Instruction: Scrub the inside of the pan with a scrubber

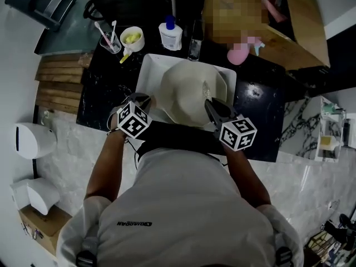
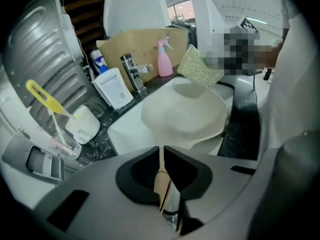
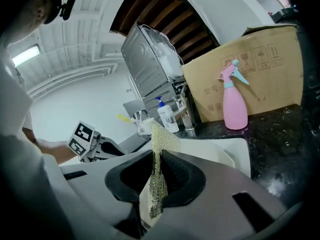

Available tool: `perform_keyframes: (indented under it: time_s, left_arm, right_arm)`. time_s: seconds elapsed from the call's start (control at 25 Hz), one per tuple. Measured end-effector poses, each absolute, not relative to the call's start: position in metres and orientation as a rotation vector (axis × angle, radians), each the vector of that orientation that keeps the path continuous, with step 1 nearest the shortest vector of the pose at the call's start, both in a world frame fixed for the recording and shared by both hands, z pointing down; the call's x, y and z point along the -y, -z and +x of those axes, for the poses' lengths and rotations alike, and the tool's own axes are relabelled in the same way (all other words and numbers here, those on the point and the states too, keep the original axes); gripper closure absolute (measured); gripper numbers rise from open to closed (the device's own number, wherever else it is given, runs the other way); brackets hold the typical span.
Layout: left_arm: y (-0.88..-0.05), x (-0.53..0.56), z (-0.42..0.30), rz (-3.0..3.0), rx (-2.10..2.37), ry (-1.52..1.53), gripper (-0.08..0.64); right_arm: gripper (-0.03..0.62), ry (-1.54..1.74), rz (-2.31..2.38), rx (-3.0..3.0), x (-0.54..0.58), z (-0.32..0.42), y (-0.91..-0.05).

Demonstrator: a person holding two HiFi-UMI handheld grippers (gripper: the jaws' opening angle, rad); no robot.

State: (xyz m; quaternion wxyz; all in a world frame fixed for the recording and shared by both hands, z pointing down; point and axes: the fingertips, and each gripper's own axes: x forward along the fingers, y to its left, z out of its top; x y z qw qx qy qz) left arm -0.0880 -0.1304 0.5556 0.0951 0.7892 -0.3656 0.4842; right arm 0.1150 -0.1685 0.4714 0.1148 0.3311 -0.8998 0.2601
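Observation:
A cream pan (image 1: 192, 96) lies tilted in the white sink (image 1: 149, 65). In the left gripper view the pan (image 2: 185, 114) fills the middle, and its thin pale handle (image 2: 161, 176) runs back between the jaws. My left gripper (image 2: 162, 154) is shut on that handle, at the sink's near left corner (image 1: 143, 102). My right gripper (image 3: 156, 156) is shut on a yellow-green mesh scrubber (image 3: 162, 141). It holds the scrubber (image 1: 207, 87) over the pan's right side from the near edge (image 1: 212, 105). From the left gripper the scrubber (image 2: 200, 66) shows just above the pan's far rim.
On the black counter (image 1: 258, 102) behind the sink stand a white bottle with a blue cap (image 1: 170, 35), a white cup (image 1: 132, 38), a glass of toothbrushes (image 1: 109, 39), a pink spray bottle (image 3: 234, 101) and a cardboard box (image 1: 300, 26). The tap (image 2: 132, 71) rises at the sink's back edge.

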Motion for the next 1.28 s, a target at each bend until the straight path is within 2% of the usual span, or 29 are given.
perform_keyframes:
  time_s: [0.08, 0.2, 0.32, 0.76, 1.28]
  left_arm:
    - [-0.567, 0.128, -0.09, 2.348, 0.965, -1.486, 0.52]
    - [-0.58, 0.122, -0.09, 2.363, 0.786, -1.561, 0.412]
    - [-0.589, 0.116, -0.093, 2.371, 0.671, -1.599, 0.383]
    - [-0.622, 0.108, -0.109, 2.312, 0.491, -1.734, 0.37]
    - [-0.613, 0.111, -0.105, 2.298, 0.537, -1.497, 0.374]
  right_arm:
    - [0.526, -0.773, 1.0, 2.628, 0.17, 0.107, -0.472]
    - [0.526, -0.782, 1.044, 2.613, 0.17, 0.098, -0.475]
    - [0.526, -0.799, 1.083, 2.589, 0.168, 0.094, -0.482]
    - [0.526, -0.75, 1.228, 2.517, 0.202, 0.091, -0.498]
    - [0.526, -0.588, 1.344, 2.345, 0.283, 0.091, -0.552]
